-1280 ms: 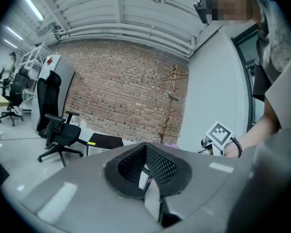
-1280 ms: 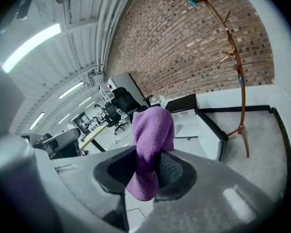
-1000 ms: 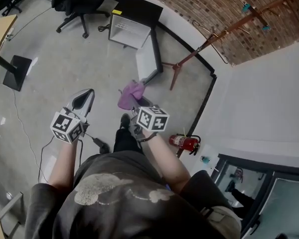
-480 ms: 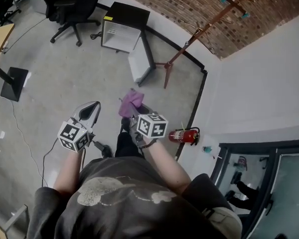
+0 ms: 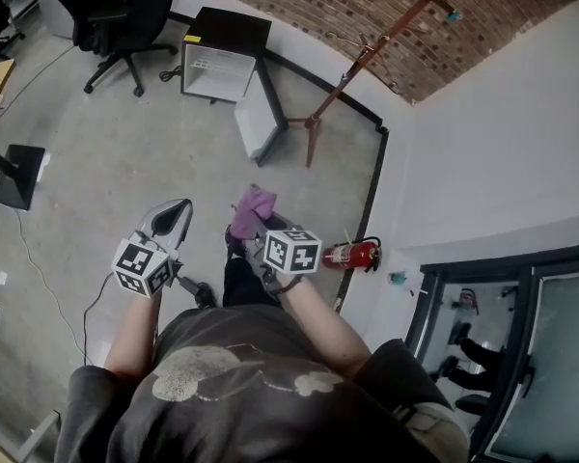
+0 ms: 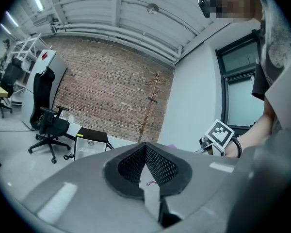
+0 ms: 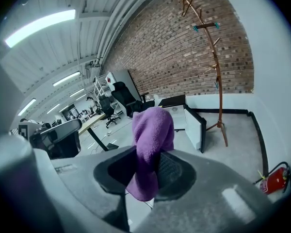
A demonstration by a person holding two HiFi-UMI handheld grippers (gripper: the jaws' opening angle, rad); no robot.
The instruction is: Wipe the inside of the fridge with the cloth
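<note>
Right gripper [image 7: 145,171] is clamped on the purple cloth [image 7: 153,130], which pokes up past its tips. Left gripper [image 6: 146,152] is squeezed closed with nothing in it. The little black fridge [image 5: 222,51] sits well ahead of both, door [image 5: 256,119] hanging open.

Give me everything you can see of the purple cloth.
The purple cloth looks like soft, fuzzy microfibre, bunched into a rounded lump. The right tool is shut on its middle; the top bulges above the jaws, and a tail hangs below. It is held in the air above the concrete floor, well short of the open fridge. Nothing else touches it.
</note>
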